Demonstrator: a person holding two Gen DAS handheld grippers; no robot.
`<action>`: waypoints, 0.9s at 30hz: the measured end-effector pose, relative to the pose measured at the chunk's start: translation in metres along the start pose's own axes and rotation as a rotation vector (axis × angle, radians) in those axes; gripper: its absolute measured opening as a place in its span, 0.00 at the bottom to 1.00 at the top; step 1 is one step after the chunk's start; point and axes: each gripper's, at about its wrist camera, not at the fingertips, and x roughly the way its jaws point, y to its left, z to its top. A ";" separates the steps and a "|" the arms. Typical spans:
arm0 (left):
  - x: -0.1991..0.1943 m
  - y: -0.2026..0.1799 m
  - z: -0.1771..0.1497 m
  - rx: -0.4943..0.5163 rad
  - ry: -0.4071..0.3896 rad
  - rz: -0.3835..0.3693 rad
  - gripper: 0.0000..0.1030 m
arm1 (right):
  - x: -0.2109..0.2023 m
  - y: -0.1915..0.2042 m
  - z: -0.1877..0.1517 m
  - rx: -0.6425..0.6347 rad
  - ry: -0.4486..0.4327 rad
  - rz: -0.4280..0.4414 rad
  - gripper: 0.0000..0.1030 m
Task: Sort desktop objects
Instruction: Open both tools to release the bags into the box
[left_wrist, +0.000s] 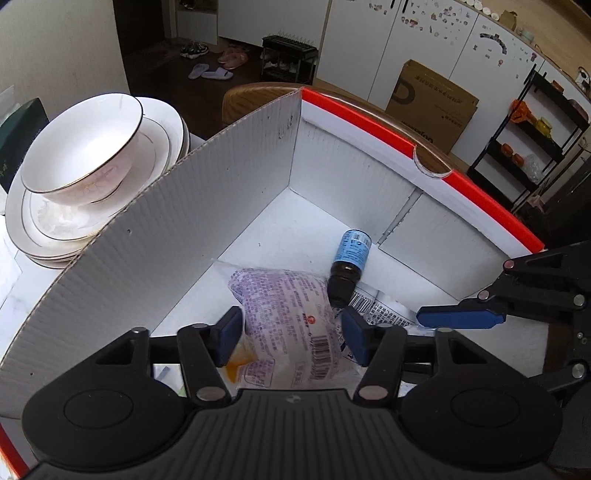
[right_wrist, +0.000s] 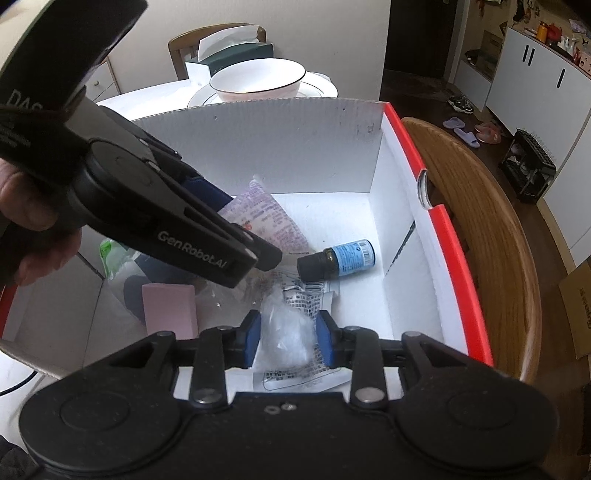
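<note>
My left gripper (left_wrist: 291, 332) hangs inside the white box with a red rim (left_wrist: 369, 125). Its jaws are open around a purple-printed packet (left_wrist: 288, 325) that lies on the box floor. A small brown bottle with a blue label (left_wrist: 351, 258) lies on its side just beyond the packet. My right gripper (right_wrist: 288, 339) is lower in the same box, jaws open on either side of a crumpled clear plastic bag (right_wrist: 284, 332). The bag rests on a printed leaflet (right_wrist: 306, 291). The bottle (right_wrist: 340, 258) is just past the bag.
A pink block (right_wrist: 170, 310) and a green packet (right_wrist: 110, 251) lie in the box's left part, under the left gripper's body. A bowl on stacked plates (left_wrist: 81, 147) stands behind the box's tall flap. A wooden chair back (right_wrist: 480, 240) curves along the box's right side.
</note>
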 end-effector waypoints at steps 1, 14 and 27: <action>-0.002 0.000 0.000 0.001 -0.007 0.002 0.67 | 0.000 0.001 -0.001 -0.002 0.000 0.000 0.33; -0.051 -0.003 -0.017 -0.029 -0.115 -0.009 0.68 | -0.024 0.002 -0.005 -0.007 -0.055 0.036 0.50; -0.112 -0.017 -0.055 -0.049 -0.241 0.027 0.68 | -0.054 0.011 -0.006 -0.036 -0.118 0.064 0.52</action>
